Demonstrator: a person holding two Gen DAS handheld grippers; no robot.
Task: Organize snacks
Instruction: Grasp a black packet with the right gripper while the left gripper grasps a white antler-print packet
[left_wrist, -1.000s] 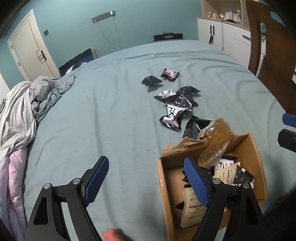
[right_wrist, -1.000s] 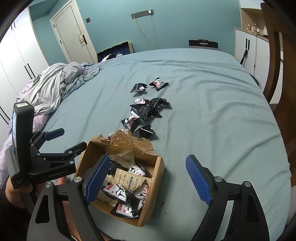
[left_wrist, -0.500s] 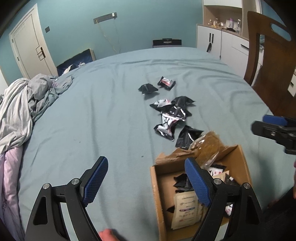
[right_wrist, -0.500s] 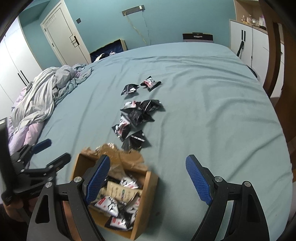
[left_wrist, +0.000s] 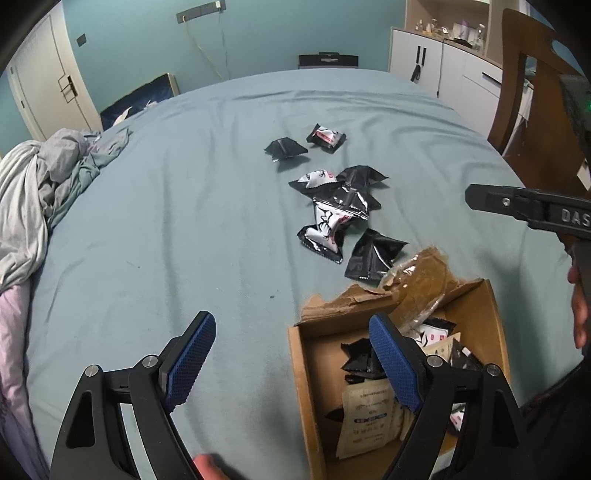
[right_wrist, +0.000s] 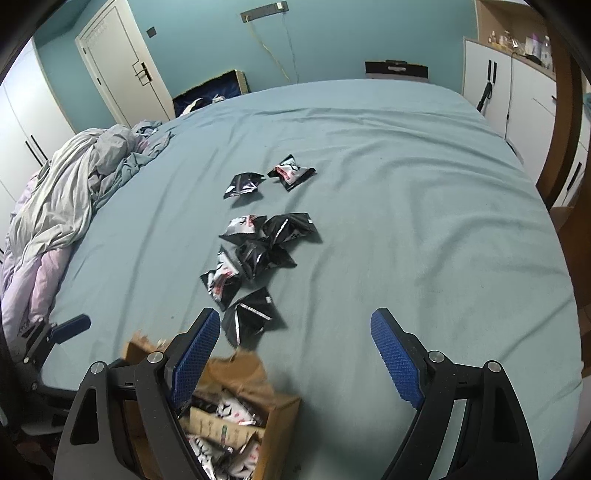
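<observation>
Both claws spread wide, empty: left gripper (left_wrist: 291, 354), right gripper (right_wrist: 295, 349). Nearest packet (right_wrist: 249, 315), lower center, is slick; pinch its edge and you'll likely drop it short of cardboard box (left_wrist: 301, 376).

The bed sheet (left_wrist: 192, 206) is matt teal cloth, softly wrinkled; at its nine o'clock side lies a crumpled grey blanket (right_wrist: 70, 192) of limp fabric. The snack packets (right_wrist: 258, 251) are glossy black-and-white foil that catches the light. The cardboard box (left_wrist: 303, 376) is rough brown paperboard with a torn, ragged flap, and crinkly clear plastic wrap (left_wrist: 424, 280) sits at its twelve o'clock edge. Inside lie matt kraft-paper sachets (left_wrist: 365, 417). The left gripper (left_wrist: 291, 362) and right gripper (right_wrist: 295, 354) have matt black plastic arms, knurled blue rubbery pads (left_wrist: 190, 363) and shiny metal rivets. The chair (left_wrist: 535, 110) at two o'clock is smooth brown wood.
</observation>
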